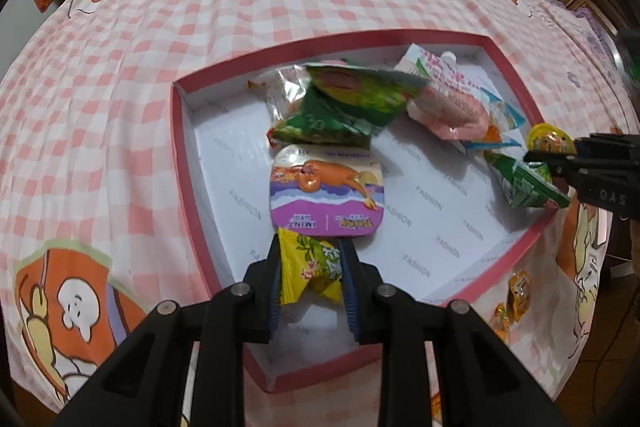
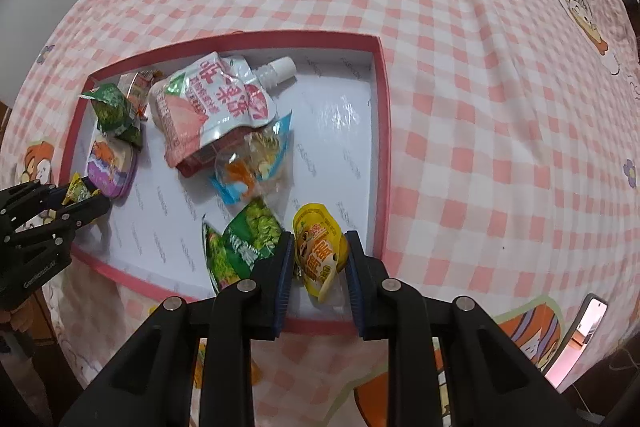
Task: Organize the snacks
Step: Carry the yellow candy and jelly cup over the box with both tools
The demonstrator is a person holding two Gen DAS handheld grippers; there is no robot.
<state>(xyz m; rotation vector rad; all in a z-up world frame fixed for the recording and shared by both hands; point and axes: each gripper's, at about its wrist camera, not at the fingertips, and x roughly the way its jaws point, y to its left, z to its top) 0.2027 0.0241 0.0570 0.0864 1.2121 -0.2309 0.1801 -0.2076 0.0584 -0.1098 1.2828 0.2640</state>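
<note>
Where green packets [image 2: 244, 243] crowd — pouch [image 2: 212, 107] beyond

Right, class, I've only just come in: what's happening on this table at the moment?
A person is sorting snacks into a shallow red-rimmed white box on a pink checked tablecloth. The left gripper is shut on a small yellow floral packet, the right gripper on a yellow cartoon-printed packet. Both hang over the box, which already holds several snacks.

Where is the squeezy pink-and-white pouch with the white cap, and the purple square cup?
Pink-and-white squeezy pouch with white cap [image 2: 208, 107]: right wrist view, on its printed front.
Purple square cup with foil lid [image 1: 328, 191]: left wrist view, middle of the lid.
</note>
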